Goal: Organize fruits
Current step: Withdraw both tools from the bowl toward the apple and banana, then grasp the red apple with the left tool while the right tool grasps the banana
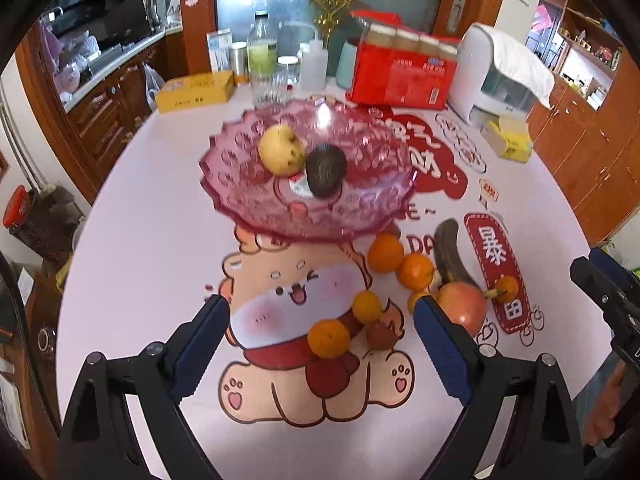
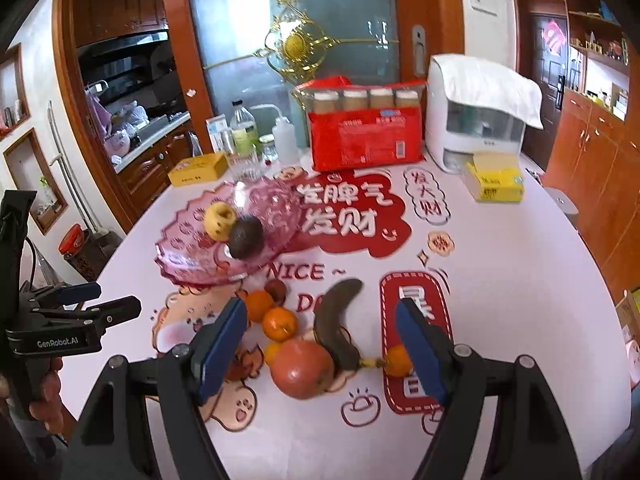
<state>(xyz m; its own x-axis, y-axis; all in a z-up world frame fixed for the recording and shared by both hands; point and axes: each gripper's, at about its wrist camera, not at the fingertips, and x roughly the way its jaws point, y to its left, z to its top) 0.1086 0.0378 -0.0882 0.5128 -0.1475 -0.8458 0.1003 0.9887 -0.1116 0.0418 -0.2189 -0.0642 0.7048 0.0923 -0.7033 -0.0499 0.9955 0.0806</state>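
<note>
While both tools hang over the desk (image 1: 132,216) with nothing between their blue pads, the fruit lies divided between dish and cloth. Left tool (image 1: 320,344): released, jaws wide, above a tangerine (image 1: 329,338), a smaller yellow-orange citrus (image 1: 366,306) and a small brown fruit (image 1: 381,335), perhaps a passion fruit, though blur leaves that uncertain. Right tool (image 2: 320,344): released, jaws apart, above a red apple (image 2: 302,369) that touches the lower end of a blackened banana (image 2: 338,324). A small orange (image 2: 398,359) lies just beside the banana's stem, by the right pad. Two further oranges (image 2: 279,323) sit close together near the left pad, between the apple and the dish. Pink glass fruit dish (image 1: 360,208): stands on the desk beyond the loose fruit and holds a yellow pear (image 1: 280,149) touching a dark avocado (image 1: 325,169). At the desk's far edge: a red carton (image 2: 366,140) of bottles and a white appliance (image 2: 452,128) under a cloth.
</note>
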